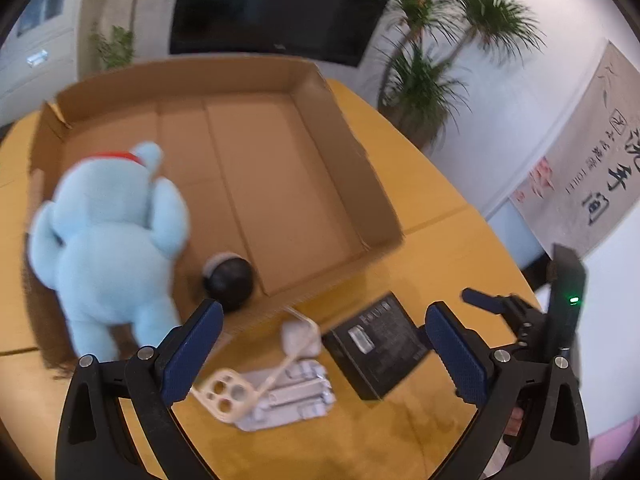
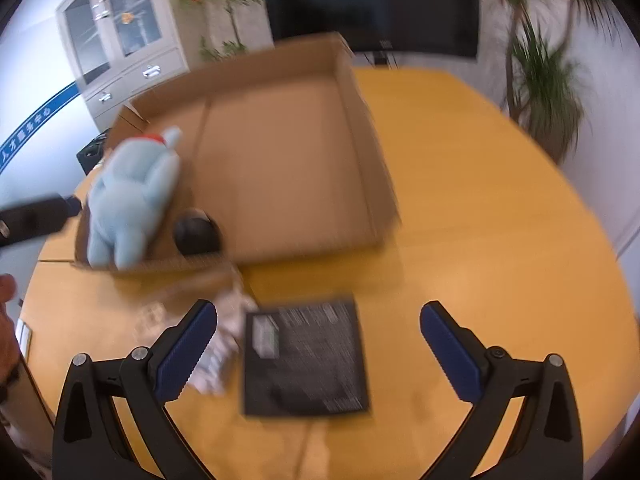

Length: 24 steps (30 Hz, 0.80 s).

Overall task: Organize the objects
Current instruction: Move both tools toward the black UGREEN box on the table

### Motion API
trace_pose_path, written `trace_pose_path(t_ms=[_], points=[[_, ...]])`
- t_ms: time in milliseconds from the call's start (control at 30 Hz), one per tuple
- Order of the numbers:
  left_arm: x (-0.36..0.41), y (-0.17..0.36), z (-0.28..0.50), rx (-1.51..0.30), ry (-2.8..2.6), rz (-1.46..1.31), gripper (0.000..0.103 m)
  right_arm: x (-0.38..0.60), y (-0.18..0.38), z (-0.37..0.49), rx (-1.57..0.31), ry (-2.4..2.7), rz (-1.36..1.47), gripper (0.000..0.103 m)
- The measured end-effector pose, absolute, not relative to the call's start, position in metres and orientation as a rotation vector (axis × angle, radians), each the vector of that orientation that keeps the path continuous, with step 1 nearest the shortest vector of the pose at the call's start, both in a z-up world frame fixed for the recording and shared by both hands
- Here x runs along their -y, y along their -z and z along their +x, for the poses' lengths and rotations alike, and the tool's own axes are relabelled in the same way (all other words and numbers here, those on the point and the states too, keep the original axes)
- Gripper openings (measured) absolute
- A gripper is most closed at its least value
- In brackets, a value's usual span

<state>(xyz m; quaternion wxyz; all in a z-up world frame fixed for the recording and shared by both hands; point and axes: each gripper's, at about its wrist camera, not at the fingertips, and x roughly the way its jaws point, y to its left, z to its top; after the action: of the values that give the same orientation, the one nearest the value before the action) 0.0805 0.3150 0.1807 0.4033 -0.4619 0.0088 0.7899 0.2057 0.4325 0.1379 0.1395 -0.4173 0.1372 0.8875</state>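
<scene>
A shallow cardboard box lies on the yellow table. In its near left corner stand a light blue plush toy and a black ball-like object. In front of the box lie a flat black box, a beige phone case, a white earbud-like case and a silvery packet. My left gripper is open and empty above these items. My right gripper is open and empty above the flat black box. The right gripper also shows in the left wrist view.
The round yellow table extends to the right. A dark screen, potted plants, a grey cabinet and a wall scroll stand behind. A person's hand is at the left edge.
</scene>
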Motion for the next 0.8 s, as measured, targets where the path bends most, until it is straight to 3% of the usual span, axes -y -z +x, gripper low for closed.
trace_pose_path(t_ms=[200,333,800], points=[[-0.349,-0.134,0.09,0.072,-1.848,-1.44,0.102,-0.463,-0.095,0.247,-0.657,-2.536,-1.284,0.102],[-0.363,-0.106,0.101,0.114,-1.773,-1.594,0.102,-0.464,-0.092,0.255,-0.664,-2.579,-1.276,0.1],[-0.387,-0.076,0.127,0.085,-1.642,-1.641,0.102,-0.457,-0.069,0.245,-0.668,-2.608,-1.374,0.065]])
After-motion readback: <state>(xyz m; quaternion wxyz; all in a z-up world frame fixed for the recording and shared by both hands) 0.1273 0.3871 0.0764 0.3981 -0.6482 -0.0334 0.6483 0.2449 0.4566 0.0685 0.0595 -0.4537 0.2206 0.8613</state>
